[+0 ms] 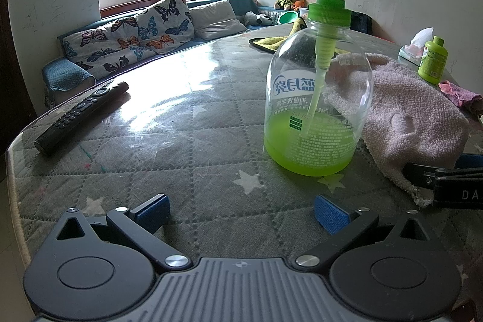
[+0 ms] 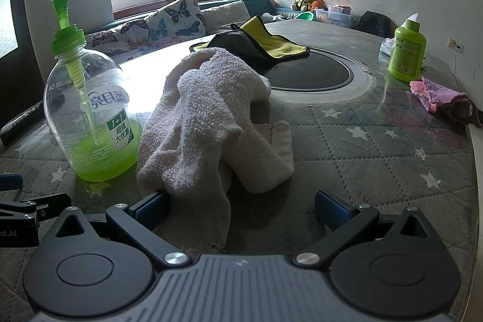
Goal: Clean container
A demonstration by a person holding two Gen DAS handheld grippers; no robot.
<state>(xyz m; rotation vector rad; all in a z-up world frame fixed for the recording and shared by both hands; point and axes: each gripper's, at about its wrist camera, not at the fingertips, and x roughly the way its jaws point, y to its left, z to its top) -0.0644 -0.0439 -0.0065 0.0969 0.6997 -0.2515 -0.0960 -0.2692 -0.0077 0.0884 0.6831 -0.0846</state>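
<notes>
The left gripper (image 1: 241, 212) hovers low over the table (image 1: 187, 147) with its jaws spread wide and empty, just short of the pump soap bottle (image 1: 314, 98). The right gripper (image 2: 241, 208) is likewise spread open and holds nothing; a corner of the pink towel (image 2: 208, 116) lies between its fingers. The bottle, upright and about a quarter full of green liquid, touches the towel's left side. Left of the bottle lies a remote control (image 1: 80, 113); beyond it, a yellow-and-grey cloth (image 2: 259, 43).
</notes>
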